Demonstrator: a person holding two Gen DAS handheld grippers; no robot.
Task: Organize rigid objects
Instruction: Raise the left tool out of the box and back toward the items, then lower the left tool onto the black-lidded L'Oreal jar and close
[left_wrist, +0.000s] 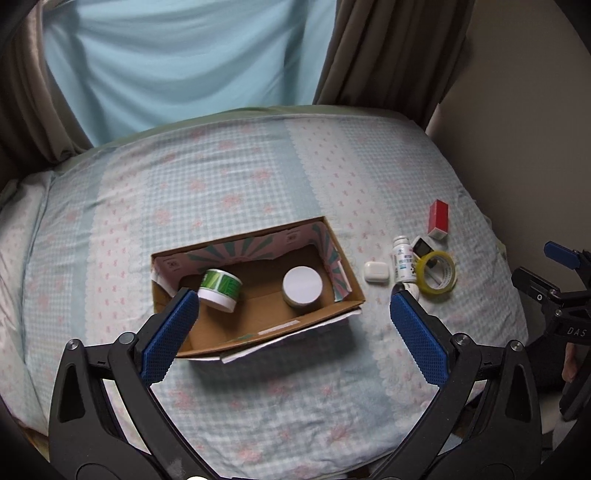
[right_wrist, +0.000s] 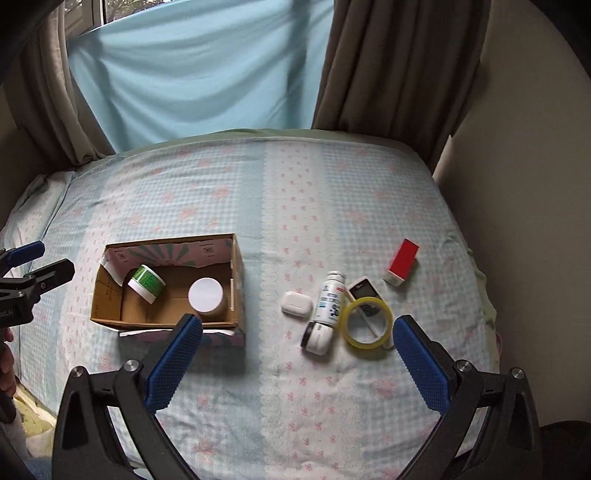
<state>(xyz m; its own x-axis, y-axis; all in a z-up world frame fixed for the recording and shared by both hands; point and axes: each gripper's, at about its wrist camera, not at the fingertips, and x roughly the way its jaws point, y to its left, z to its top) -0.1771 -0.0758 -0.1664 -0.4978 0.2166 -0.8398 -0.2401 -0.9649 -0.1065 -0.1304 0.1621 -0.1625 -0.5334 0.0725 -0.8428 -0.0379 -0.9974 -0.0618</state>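
Note:
An open cardboard box (left_wrist: 351, 291) (right_wrist: 238, 273) lies on the bed. It holds a green-labelled tub (left_wrist: 220, 288) (right_wrist: 146, 283) and a white-lidded jar (left_wrist: 303, 286) (right_wrist: 206, 295). To its right lie a white earbud case (left_wrist: 376, 272) (right_wrist: 296, 303), a white bottle (left_wrist: 402, 260) (right_wrist: 330, 302), a small white jar (right_wrist: 317, 338), a yellow tape roll (left_wrist: 439, 274) (right_wrist: 366, 325), a small screen device (right_wrist: 364, 288) and a red box (left_wrist: 439, 219) (right_wrist: 402, 262). My left gripper (left_wrist: 293, 299) is open above the box's near side. My right gripper (right_wrist: 299, 326) is open above the loose items.
The bed (right_wrist: 295, 192) has a blue checked sheet with pink flowers. Brown curtains (right_wrist: 388, 62) and a blue cloth (right_wrist: 199, 66) hang behind it. A wall (right_wrist: 528, 184) runs along the bed's right side.

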